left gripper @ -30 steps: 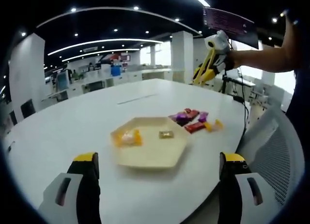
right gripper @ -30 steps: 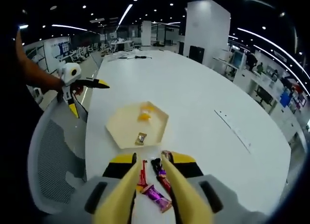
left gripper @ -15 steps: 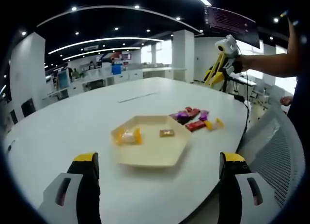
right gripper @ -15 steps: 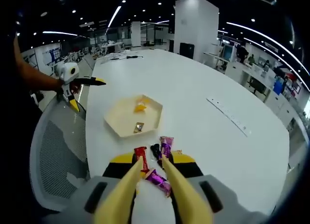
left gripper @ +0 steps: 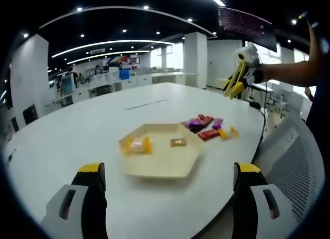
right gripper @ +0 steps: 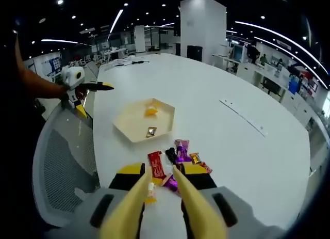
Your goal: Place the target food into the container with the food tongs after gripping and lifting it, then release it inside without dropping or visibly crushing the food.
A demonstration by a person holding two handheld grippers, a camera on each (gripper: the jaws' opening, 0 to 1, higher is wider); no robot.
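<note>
A cream hexagonal tray (left gripper: 160, 161) sits on the white table and holds an orange-wrapped candy (left gripper: 136, 145) and a small gold candy (left gripper: 177, 142). Loose wrapped candies (left gripper: 206, 128), red and purple among them, lie just right of the tray. My left gripper (left gripper: 169, 169) hovers in front of the tray, open and empty. My right gripper (right gripper: 161, 172) is shut on yellow food tongs (right gripper: 175, 197), whose tips stand slightly apart, empty, high above the red bar (right gripper: 155, 165) and purple candies (right gripper: 181, 150). The tray (right gripper: 135, 128) lies beyond them. The left view shows the tongs (left gripper: 234, 84) held aloft.
A grey mesh chair (right gripper: 59, 166) stands at the table's near edge, also seen as a chair (left gripper: 296, 166) at the right. The left gripper (right gripper: 93, 98) hangs over that edge, held by a person's arm. A thin strip (right gripper: 242, 116) lies on the table's far side.
My right gripper with the tongs has risen and drawn back from the candy pile, which now lies ahead of the tips. The left gripper has stayed still.
</note>
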